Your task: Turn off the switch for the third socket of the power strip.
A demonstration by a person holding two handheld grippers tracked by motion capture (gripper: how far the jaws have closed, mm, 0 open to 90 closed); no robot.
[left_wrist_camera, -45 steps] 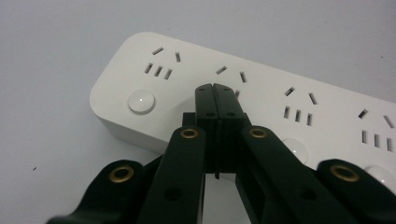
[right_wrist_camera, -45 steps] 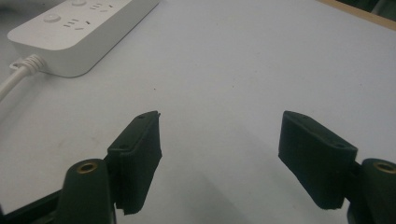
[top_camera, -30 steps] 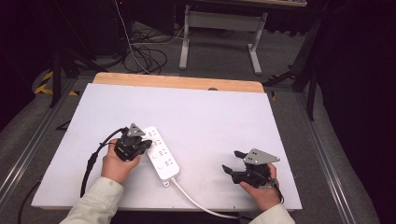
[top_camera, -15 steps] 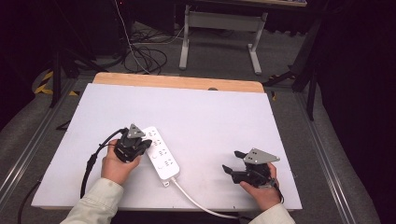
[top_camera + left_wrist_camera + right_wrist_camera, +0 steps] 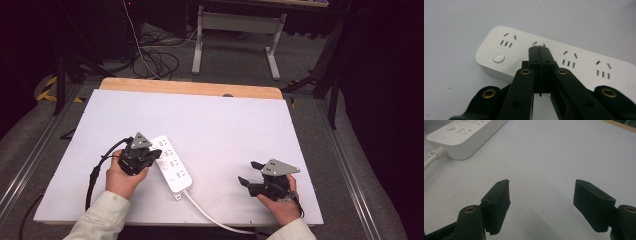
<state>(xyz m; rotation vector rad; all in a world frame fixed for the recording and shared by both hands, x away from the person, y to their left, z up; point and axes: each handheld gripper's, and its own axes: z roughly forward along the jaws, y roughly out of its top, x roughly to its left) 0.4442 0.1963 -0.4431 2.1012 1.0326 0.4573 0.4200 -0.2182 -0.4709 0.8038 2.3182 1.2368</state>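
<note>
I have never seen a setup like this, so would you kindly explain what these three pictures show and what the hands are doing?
No robot here: a person holds a hand-held two-jaw tool in each hand. The high view looks down on a white table; the other two pictures come from cameras riding on each tool, looking along its black jaws. On the table lies a white power strip with its cord running toward the person. The left gripper has its jaws shut together, empty, their tips over the strip's sockets beside the round button; whether they touch it I cannot tell. The right gripper has its jaws wide open above bare table, holding nothing.
</note>
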